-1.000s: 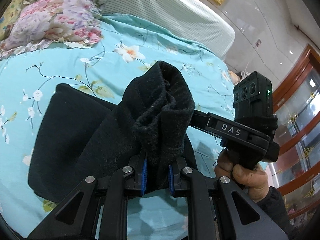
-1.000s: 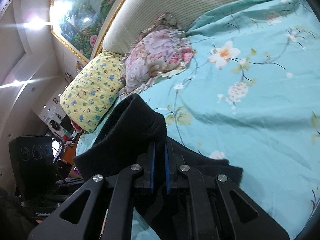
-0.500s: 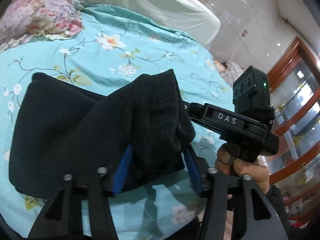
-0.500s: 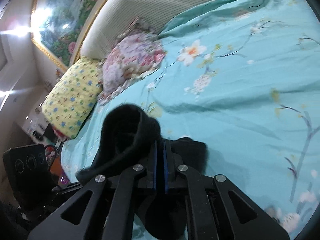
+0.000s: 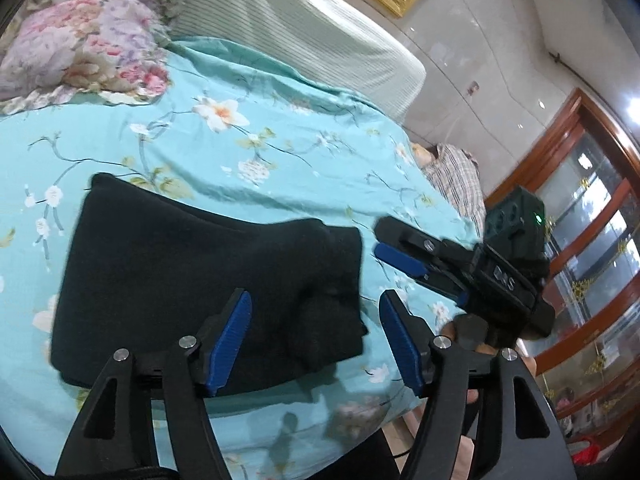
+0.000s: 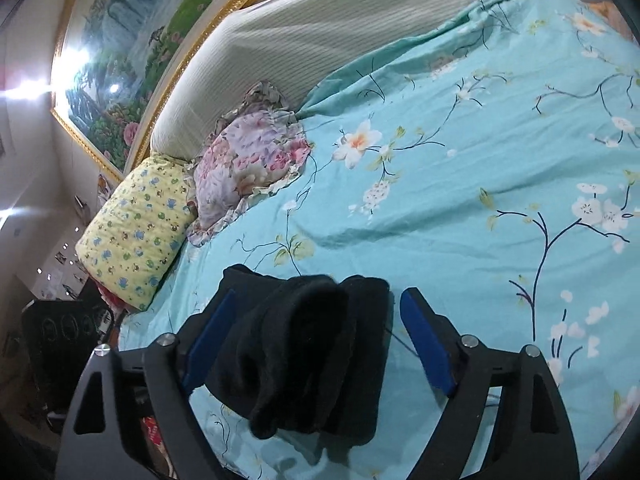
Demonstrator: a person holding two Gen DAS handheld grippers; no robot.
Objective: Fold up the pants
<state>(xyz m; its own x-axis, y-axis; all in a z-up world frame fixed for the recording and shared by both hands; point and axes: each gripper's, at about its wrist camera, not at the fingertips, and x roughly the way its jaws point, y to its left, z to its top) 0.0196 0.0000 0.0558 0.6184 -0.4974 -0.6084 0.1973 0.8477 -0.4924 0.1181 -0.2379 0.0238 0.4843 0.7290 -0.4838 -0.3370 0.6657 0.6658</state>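
The black pants (image 5: 192,280) lie folded in a thick stack on the teal floral bedsheet (image 5: 280,152). My left gripper (image 5: 316,332) hovers over their near right edge, its jaws opening; the cloth lies below and between the blue pads (image 5: 232,340), which do not press on it. In the right wrist view the pants (image 6: 312,344) sit bunched between the spread fingers of my right gripper (image 6: 316,320), whose jaws are also opening and free of the cloth. A hand (image 5: 468,332) holds the right gripper (image 5: 400,248) just right of the pants.
A floral pillow (image 6: 248,160) and a yellow pillow (image 6: 136,224) lie by the striped headboard (image 6: 340,28). A plaid cloth (image 5: 456,176) sits at the bed's far right edge. A wooden glass-front cabinet (image 5: 580,240) stands beyond it. The sheet right of the pants is bare.
Both grippers opened and let go of the raised pants edge. The lifted fold dropped flat onto the stack, and both grippers drew back slightly.
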